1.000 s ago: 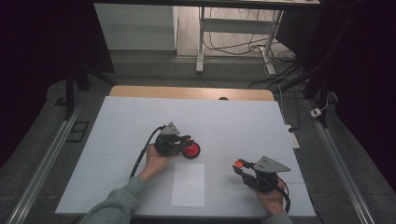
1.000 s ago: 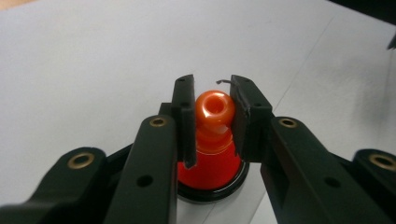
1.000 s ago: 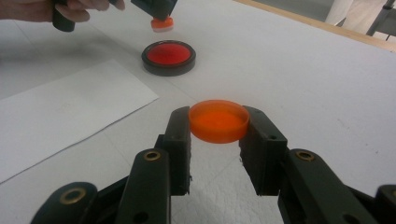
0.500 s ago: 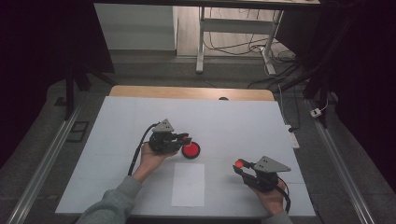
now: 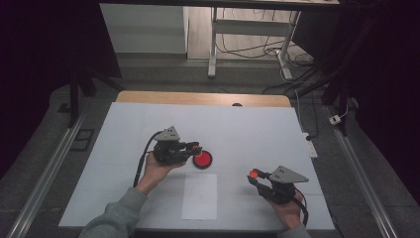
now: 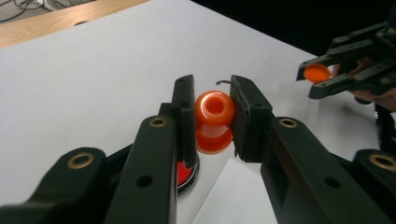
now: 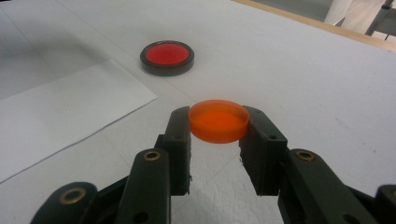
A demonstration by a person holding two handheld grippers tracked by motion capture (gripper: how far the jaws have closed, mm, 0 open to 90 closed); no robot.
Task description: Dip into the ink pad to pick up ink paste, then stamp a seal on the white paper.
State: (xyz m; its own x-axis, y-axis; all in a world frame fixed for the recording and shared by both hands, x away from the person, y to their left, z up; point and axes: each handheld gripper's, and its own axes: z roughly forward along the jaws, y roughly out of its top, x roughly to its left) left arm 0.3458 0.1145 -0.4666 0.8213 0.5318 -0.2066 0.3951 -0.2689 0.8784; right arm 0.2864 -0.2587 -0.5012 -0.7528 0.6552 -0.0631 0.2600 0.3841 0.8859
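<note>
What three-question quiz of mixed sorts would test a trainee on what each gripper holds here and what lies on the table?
1. True or false: the left gripper is shut on an orange spool-shaped piece.
2. What does the right gripper hold? A) a flat orange cap B) a blue marker C) nothing
3. Fill in: the black-rimmed red disc lies on the white table just beyond the sheet of ____.

Key
1. True; in the left gripper view its jaws press the piece from both sides.
2. A; the flat orange cap sits clamped between the jaws, clear of the table.
3. Paper; the white paper sheet lies at the near edge between the person's hands.
</note>
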